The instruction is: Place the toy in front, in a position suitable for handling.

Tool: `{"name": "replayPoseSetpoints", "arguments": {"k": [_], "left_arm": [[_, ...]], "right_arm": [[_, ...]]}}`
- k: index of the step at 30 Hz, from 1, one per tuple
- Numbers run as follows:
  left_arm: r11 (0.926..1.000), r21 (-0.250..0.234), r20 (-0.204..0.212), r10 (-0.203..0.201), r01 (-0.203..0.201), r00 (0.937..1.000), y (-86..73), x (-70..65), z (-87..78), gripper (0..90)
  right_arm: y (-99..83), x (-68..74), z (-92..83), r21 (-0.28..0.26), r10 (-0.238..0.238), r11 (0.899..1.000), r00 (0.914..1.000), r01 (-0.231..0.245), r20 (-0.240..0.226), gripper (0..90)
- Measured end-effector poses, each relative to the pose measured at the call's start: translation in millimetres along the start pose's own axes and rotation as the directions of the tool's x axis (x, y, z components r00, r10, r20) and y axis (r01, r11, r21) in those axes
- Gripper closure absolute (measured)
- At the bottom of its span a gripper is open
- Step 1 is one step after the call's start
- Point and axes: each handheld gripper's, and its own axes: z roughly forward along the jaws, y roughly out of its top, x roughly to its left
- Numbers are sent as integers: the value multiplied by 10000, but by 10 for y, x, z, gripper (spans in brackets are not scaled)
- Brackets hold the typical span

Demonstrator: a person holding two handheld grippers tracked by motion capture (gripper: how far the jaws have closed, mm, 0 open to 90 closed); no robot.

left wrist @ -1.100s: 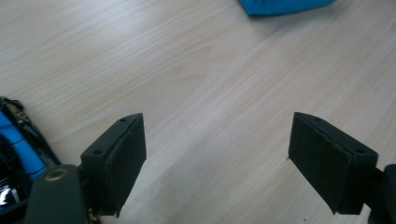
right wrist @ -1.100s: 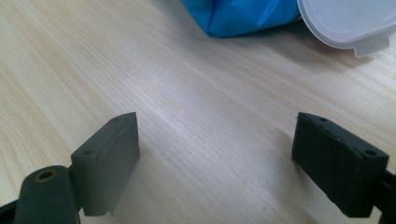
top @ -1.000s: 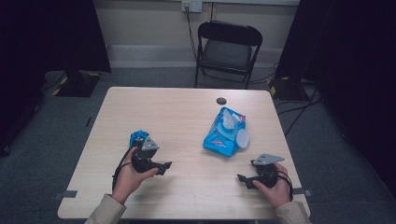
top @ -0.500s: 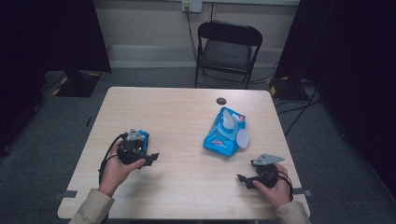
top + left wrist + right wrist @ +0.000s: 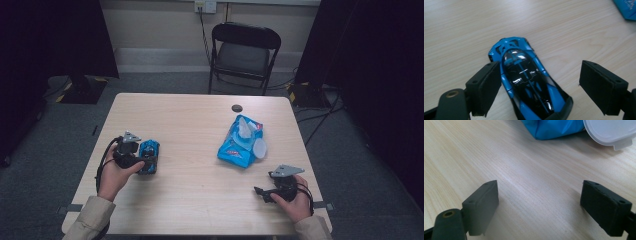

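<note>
Fingers: left gripper pads spread, nothing pinched | Item: glossy blue-and-black toy car lodged between them, long axis running along the jaws | right gripper spread, well apart.

My left tool hangs with jaws spread wide; my right tool rests low, jaws equally wide.

A pale wood-grain counter is carrying three things. A blue and black toy car is sitting on its left part, wheels down on the boards. A blue wipes pack is lying right of the middle, its white lid hanging open and a wipe sticking up from the top. A small dark round disc is lying near the far edge, just beyond the pack.
</note>
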Motion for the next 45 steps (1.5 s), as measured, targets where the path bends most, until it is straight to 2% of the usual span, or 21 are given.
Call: {"name": "replayPoseSetpoints", "arguments": {"k": [4,8,10,11,13,18,20,23,26,28,29,33,38,45], "left_arm": [[9996,181,-177,-214,218,9996,-28,55,66,166],[9989,240,-550,-390,404,9977,-48,106,134,165],[9976,275,-729,-619,640,9954,-50,124,168,164],[9965,224,-684,-788,805,9945,-51,129,186,164],[9967,281,-711,-740,762,9947,-49,136,213,165],[9951,315,-731,-909,934,9932,-16,111,276,164],[9961,408,-949,-736,778,9928,-2,90,302,164],[9952,601,-1169,-700,774,9907,4,71,350,163],[9939,658,-1222,-804,889,9892,-3,64,385,161],[9928,665,-1109,-917,995,9896,-9,66,400,162],[9930,710,-1159,-855,941,9896,-12,70,410,160],[9895,714,-1212,-1163,1255,9858,-24,74,452,159],[9825,671,-1084,-1659,1738,9802,-36,79,496,160],[9771,839,-1135,-1857,1957,9760,-55,83,562,160]], "right_arm": [[0,2,0,0,12,10000,10000,-12,12,141],[0,4,0,6,19,10000,10000,-19,33,141],[0,8,0,4,29,10000,10000,-29,70,141],[0,9,0,0,33,10000,10000,-33,74,141],[0,10,0,0,37,10000,10000,-37,75,141],[0,10,0,2,38,10000,10000,-38,76,141],[0,10,0,0,38,10000,10000,-38,74,141],[0,12,-1,6,46,10000,9999,-46,89,142],[0,12,-1,4,50,10000,9999,-50,93,142],[0,12,-1,6,52,10000,9999,-52,90,142],[0,12,-1,5,49,10000,9999,-49,92,141],[0,12,-1,6,51,10000,9999,-51,92,141],[0,12,-1,5,52,10000,9999,-52,94,142],[0,12,-1,6,52,10000,9999,-52,92,141]]}}
